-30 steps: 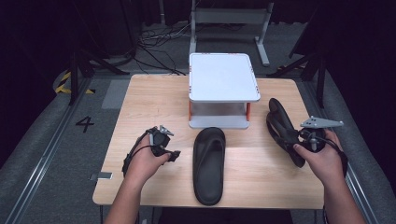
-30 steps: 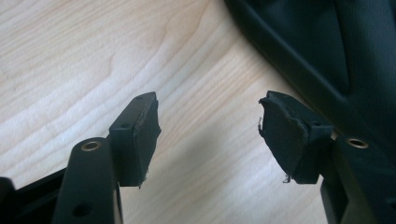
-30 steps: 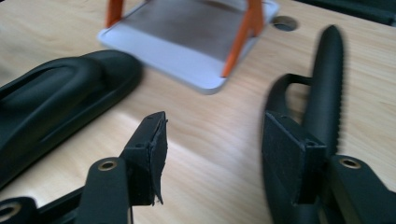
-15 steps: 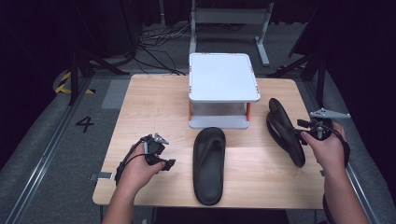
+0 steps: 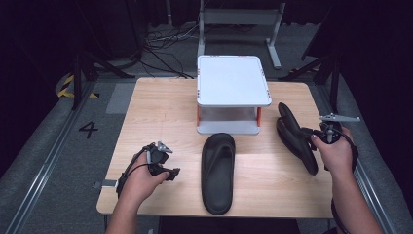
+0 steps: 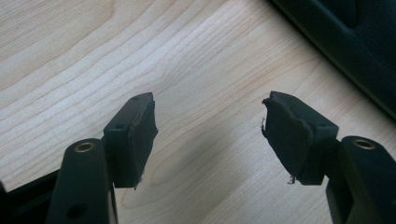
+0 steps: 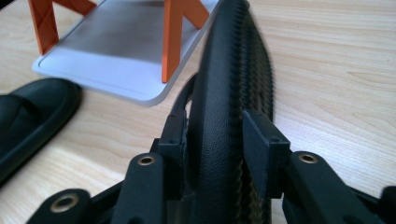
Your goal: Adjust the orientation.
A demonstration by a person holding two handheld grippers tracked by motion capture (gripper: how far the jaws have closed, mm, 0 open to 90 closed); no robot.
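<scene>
Sandal [image 5: 295, 137] at the bench's [image 5: 160, 112] right edge had been tipped onto its side since a second earlier, pinched by the right tool [image 7: 212, 140]. Left tool [image 6: 210, 135] had drawn nearer the person, jaws spread and empty. Second sandal [image 5: 217, 171] lay flat before the white stand [image 5: 233, 80]. Lifting appeared imminent.

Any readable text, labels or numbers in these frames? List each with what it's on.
"4": dark numeral on the grey floor strip left of the table.
No other text can be read on the white stand, the sandals, or either hand-held gripper.
</scene>
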